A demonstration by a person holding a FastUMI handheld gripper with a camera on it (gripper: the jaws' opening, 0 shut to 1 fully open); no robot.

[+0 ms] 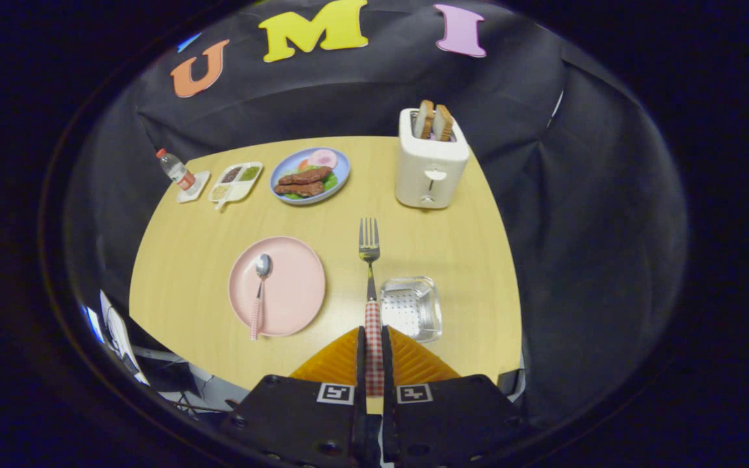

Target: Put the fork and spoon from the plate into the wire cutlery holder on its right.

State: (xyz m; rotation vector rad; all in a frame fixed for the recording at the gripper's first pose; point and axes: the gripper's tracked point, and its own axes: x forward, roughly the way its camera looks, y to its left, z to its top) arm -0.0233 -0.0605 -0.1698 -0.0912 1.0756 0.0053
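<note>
My gripper is shut on the red-checked handle of the fork. The fork is lifted above the table and points straight ahead, tines away from me. Below and just right of the fork's handle sits the wire cutlery holder, a small silvery square basket seen from above. Left of the fork lies the pink plate. The spoon rests on the plate's left half, bowl away from me, its checked handle reaching over the near rim.
At the back of the wooden table stand a white toaster with two bread slices, a blue plate of food, a divided condiment tray and a small bottle on a coaster. The table's near edge lies just below my fingers.
</note>
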